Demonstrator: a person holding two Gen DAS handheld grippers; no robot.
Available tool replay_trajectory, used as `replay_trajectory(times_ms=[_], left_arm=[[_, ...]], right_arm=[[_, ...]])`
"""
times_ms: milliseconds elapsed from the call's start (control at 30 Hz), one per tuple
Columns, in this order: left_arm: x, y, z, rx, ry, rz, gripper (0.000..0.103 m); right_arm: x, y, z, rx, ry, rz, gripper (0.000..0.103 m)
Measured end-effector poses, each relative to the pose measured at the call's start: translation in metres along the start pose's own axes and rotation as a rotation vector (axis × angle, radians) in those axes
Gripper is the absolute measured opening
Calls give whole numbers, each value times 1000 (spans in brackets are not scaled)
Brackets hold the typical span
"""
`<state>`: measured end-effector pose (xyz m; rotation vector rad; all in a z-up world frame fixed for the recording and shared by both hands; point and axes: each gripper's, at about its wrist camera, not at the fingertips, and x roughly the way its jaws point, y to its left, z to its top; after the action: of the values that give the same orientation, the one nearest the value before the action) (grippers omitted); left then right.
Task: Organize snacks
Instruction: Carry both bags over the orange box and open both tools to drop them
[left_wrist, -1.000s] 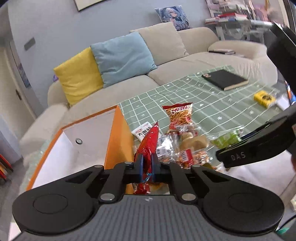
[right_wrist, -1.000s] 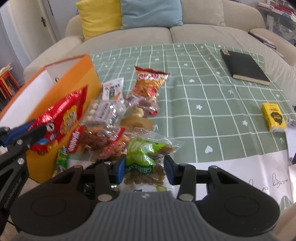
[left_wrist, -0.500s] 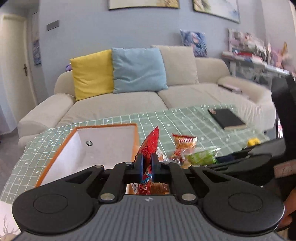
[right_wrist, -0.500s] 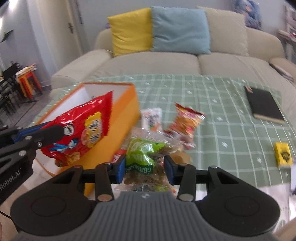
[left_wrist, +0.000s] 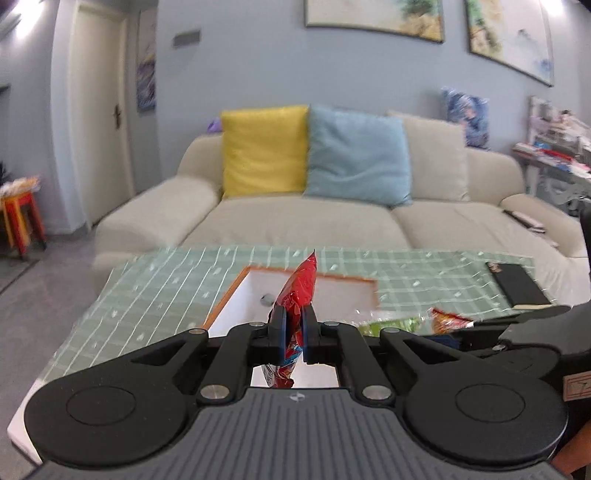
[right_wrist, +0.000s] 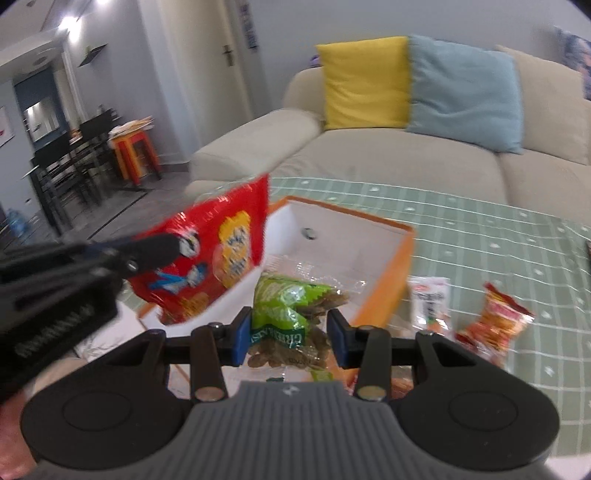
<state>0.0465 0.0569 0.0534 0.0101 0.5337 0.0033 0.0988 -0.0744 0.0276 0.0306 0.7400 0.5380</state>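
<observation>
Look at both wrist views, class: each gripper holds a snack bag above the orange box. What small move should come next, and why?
Probably lower the left gripper a little and let the red bag drop into the orange box. The bag hangs over the box's open white inside, and the right gripper, holding the green bag, sits just behind, so going one at a time avoids a clash.

Black tool (left_wrist: 293, 334), blue pads, silver screws

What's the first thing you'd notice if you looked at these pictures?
The shiny red snack bag, pinched in the left gripper, hangs in the air over the orange box. Next to it, the right gripper holds a green snack bag. Behind the table, yellow and blue cushions brighten the beige sofa.
</observation>
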Motion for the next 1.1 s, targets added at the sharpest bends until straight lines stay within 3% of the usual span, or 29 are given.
replay_trajectory(times_ms=[300,667,800,1100], left_arm=[[47,40,-6,-40,172,25,7],[94,50,-22,-5,369,32,7],[103,57,-27,-3,407,48,7],[109,55,-27,56,413,106,8]], right_arm=[[70,22,20,-112,147,25,41],[138,25,7,-232,343,19,41],[149,28,1,-244,378,9,41],[166,30,-8,-267,427,16,42]])
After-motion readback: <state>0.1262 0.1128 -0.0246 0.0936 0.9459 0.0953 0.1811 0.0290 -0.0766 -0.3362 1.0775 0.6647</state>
